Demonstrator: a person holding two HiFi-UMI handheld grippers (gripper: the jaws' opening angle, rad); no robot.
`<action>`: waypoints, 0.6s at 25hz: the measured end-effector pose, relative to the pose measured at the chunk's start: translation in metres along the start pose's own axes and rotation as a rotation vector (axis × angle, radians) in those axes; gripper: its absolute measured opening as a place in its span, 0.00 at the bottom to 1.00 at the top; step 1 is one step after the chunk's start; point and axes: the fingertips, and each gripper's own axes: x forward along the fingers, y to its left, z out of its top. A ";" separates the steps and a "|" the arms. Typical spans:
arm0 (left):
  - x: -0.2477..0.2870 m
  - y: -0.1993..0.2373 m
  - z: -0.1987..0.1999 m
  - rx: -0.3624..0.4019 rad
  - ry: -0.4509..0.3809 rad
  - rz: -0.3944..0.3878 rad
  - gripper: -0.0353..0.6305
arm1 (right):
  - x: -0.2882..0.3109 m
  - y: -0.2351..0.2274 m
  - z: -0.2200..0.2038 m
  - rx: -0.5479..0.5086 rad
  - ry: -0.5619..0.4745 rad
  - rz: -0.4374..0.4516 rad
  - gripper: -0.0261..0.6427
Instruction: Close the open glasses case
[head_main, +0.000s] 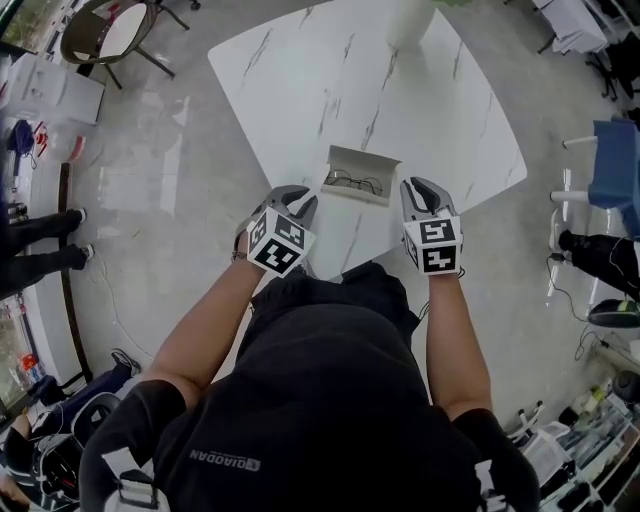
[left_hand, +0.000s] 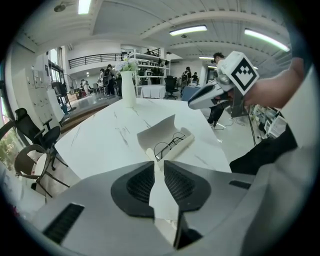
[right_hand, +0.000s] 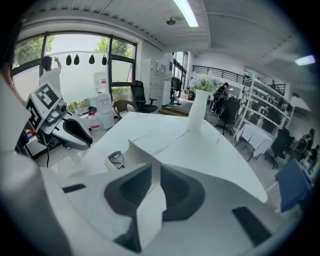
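A white glasses case (head_main: 362, 166) lies open on the white marble table (head_main: 300, 70), close to its near edge, lid raised on the far side. Dark thin-framed glasses (head_main: 355, 183) rest in its tray. My left gripper (head_main: 306, 203) hovers just left of the case, shut and empty. To the case's right my right gripper (head_main: 416, 192) is also shut on nothing. In the left gripper view the case (left_hand: 159, 133) and glasses (left_hand: 168, 146) lie straight ahead of the closed left gripper (left_hand: 157, 167), apart from it. In the right gripper view the case (right_hand: 134, 152) sits ahead-left of the right gripper (right_hand: 152, 169).
A white vase (head_main: 405, 20) stands at the table's far end. The table's near edge runs just in front of the person's body. A chair (head_main: 100, 30) stands at far left, a blue chair (head_main: 615, 165) at right. A bystander's legs (head_main: 40, 245) are on the left floor.
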 end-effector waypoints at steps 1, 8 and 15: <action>0.005 0.000 0.000 0.008 0.008 0.002 0.15 | 0.003 -0.001 0.000 -0.012 0.006 0.000 0.10; 0.037 -0.001 -0.010 0.084 0.087 0.001 0.15 | 0.027 -0.011 -0.007 -0.087 0.054 0.001 0.10; 0.056 -0.005 -0.020 0.154 0.159 -0.011 0.16 | 0.036 -0.020 -0.006 -0.139 0.086 0.011 0.10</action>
